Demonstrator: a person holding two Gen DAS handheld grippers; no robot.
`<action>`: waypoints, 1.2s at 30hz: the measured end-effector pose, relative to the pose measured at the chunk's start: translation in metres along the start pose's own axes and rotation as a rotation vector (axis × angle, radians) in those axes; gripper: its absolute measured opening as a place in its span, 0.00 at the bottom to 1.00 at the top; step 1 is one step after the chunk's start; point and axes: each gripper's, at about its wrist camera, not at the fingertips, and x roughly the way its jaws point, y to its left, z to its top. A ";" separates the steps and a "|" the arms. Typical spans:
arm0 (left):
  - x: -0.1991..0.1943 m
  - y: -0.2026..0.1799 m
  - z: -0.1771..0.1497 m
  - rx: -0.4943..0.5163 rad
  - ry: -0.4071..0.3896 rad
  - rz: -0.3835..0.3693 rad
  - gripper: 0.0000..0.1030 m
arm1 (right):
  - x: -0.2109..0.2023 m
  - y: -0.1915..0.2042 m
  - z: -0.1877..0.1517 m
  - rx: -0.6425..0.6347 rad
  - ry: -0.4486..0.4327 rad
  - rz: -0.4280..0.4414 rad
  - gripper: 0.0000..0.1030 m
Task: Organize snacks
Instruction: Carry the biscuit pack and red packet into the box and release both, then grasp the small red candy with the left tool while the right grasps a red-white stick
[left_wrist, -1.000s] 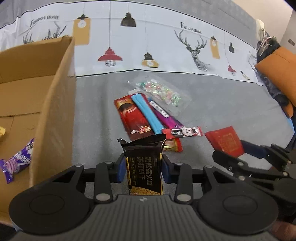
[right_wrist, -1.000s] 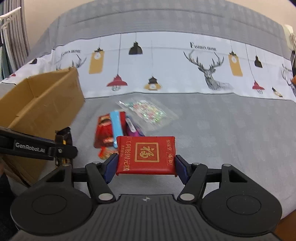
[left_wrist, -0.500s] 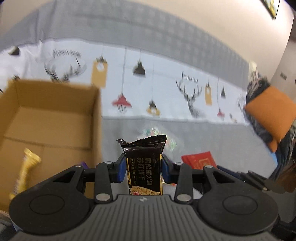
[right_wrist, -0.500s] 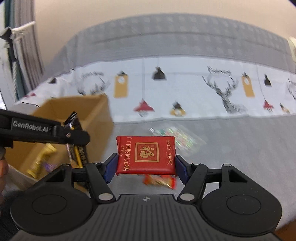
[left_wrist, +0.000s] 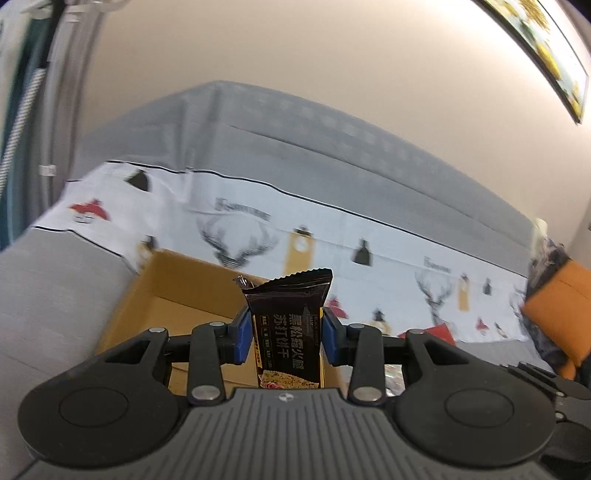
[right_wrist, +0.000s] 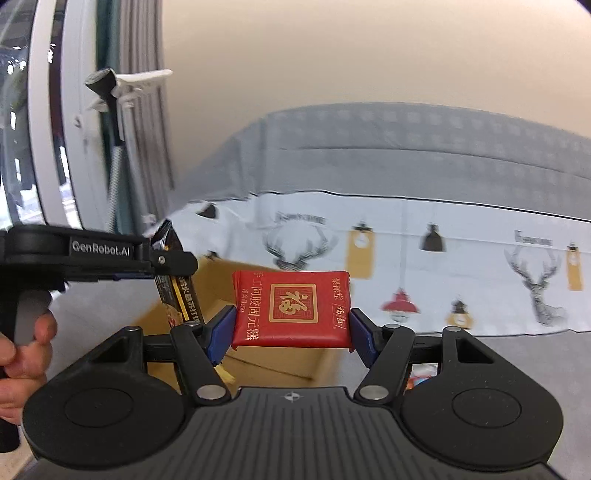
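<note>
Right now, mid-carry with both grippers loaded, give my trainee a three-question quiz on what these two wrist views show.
1. True or false: the left gripper is shut on a red packet.
2. Multiple choice: the cardboard box in the left wrist view lies A) beyond the black biscuit packet, B) on the orange cushion, C) against the wall.
3. Fill in: the right gripper holds the ____ packet flat between its blue pads.

Key: 1 false, it grips the black biscuit packet; 2 A; 3 red.
</note>
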 end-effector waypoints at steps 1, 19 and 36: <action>0.002 0.008 0.000 -0.001 0.002 0.015 0.41 | 0.005 0.006 0.002 0.003 0.008 0.017 0.65; 0.068 0.089 -0.074 -0.025 0.289 0.133 0.47 | 0.125 0.052 -0.073 0.030 0.372 0.096 0.83; 0.042 -0.089 -0.070 0.183 0.181 -0.112 1.00 | -0.019 -0.108 -0.080 0.229 0.097 -0.102 0.99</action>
